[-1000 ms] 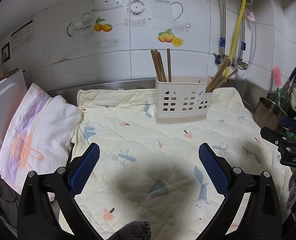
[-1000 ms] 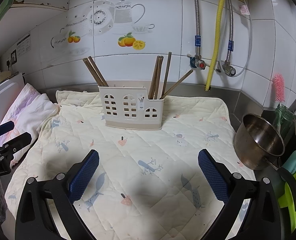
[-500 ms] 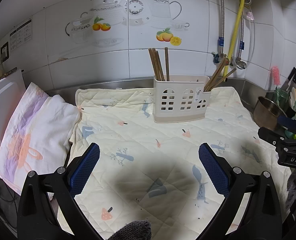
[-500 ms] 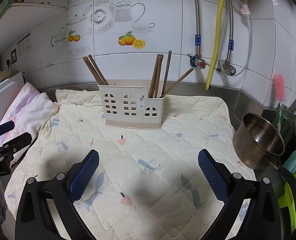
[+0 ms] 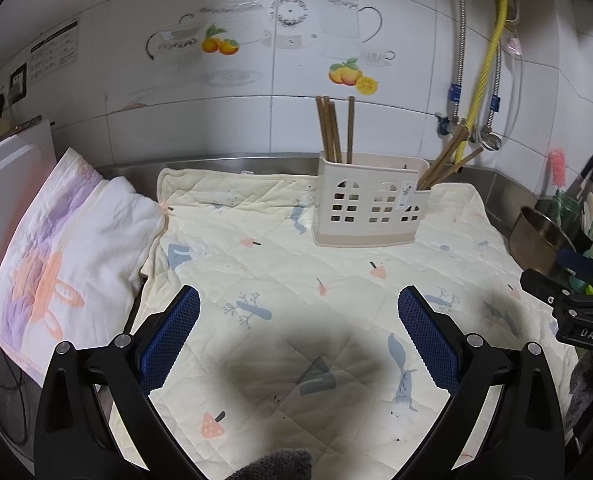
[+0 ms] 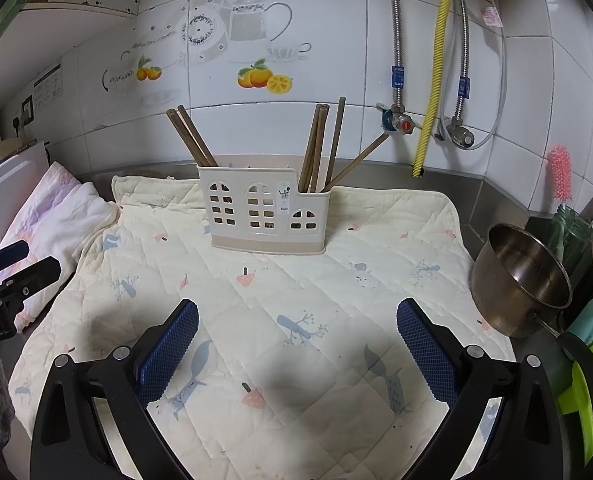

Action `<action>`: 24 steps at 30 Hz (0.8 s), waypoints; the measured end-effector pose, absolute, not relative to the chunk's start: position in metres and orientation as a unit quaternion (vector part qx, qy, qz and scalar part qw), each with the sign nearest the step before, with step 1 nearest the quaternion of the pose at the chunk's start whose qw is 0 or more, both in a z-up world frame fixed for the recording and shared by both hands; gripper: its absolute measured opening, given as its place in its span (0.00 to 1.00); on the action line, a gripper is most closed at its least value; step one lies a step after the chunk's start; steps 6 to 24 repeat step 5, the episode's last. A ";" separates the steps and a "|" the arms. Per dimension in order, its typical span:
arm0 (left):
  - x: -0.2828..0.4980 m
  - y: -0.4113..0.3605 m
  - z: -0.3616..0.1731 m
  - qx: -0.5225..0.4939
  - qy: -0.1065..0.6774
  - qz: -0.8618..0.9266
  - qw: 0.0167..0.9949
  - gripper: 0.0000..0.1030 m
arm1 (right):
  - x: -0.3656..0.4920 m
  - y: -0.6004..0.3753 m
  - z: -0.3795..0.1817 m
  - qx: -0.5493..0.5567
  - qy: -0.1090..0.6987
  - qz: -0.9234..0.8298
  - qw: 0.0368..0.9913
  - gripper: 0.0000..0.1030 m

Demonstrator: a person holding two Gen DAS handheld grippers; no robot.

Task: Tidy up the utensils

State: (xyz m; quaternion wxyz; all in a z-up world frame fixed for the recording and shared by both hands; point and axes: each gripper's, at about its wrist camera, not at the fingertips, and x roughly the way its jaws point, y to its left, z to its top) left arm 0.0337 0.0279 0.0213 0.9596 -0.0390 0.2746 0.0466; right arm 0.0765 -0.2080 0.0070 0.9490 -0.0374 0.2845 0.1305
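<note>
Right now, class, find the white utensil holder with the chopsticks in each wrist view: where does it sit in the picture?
Left wrist view: the utensil holder stands right of centre, in the upper half, on the quilted mat.
Right wrist view: the utensil holder stands near the centre, slightly left, on the same mat.
Shared landmark: the yellow hose on the tiled wall behind.

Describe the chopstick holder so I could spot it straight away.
Look at the pale quilted mat covering the counter below the tiled wall. Near its back edge stands a cream plastic holder with brown chopsticks poking out; its window-shaped cutouts set it apart from the steel pot at the right.
</note>
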 end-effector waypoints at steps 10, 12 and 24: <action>0.034 0.029 0.020 -0.040 0.277 0.048 0.959 0.95 | 0.076 -0.207 0.005 -0.038 0.286 0.133 0.948 0.93; 0.034 0.029 0.020 -0.040 0.277 0.048 0.959 0.95 | 0.076 -0.207 0.005 -0.038 0.286 0.133 0.948 0.93; 0.034 0.029 0.020 -0.040 0.277 0.048 0.959 0.95 | 0.076 -0.207 0.005 -0.038 0.286 0.133 0.948 0.93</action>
